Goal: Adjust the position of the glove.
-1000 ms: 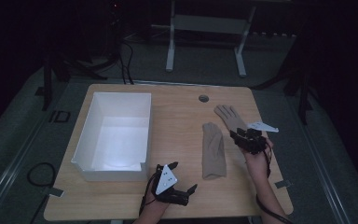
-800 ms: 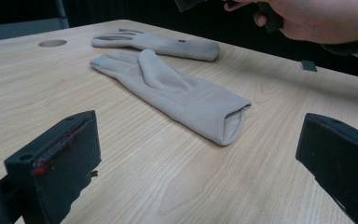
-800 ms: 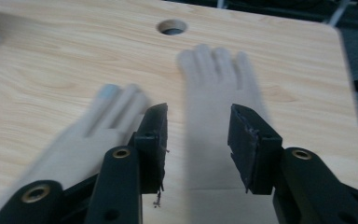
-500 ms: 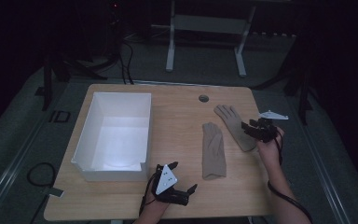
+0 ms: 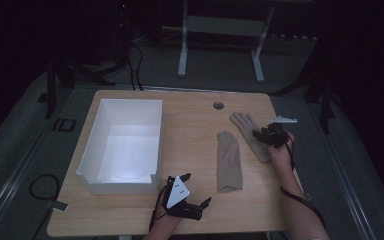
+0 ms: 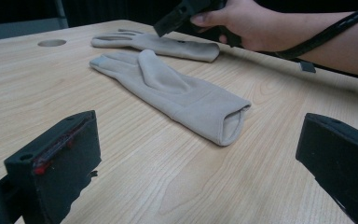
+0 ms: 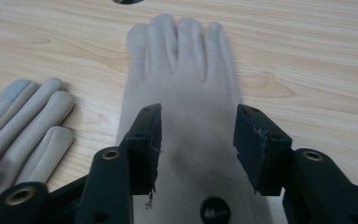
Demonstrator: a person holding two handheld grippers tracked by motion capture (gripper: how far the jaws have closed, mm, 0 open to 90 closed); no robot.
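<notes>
Two gloves: lying flat on table [image 5: 190, 125], right of white bin [image 5: 125, 145].
Far glove [image 7: 191, 93]: sitting under right gripper [image 7: 198, 135], jaws just opening, gripping nothing.
Near glove [image 6: 168, 88]: untouched.
Left gripper [image 6: 196, 154]: resting wide open, empty.
Writing: none readable.

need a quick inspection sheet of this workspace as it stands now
surface: wooden table, round hole near far edge
job's things: two beige gloves lie flat, apart; far glove, near glove
clutter: open white box, nothing seen inside
grippers: right tool over far glove, jaws just been opening, not pressing it; left tool open near the front edge
cables: one trails from right tool; loop on floor
surroundings: dark room, white metal frame behind
</notes>
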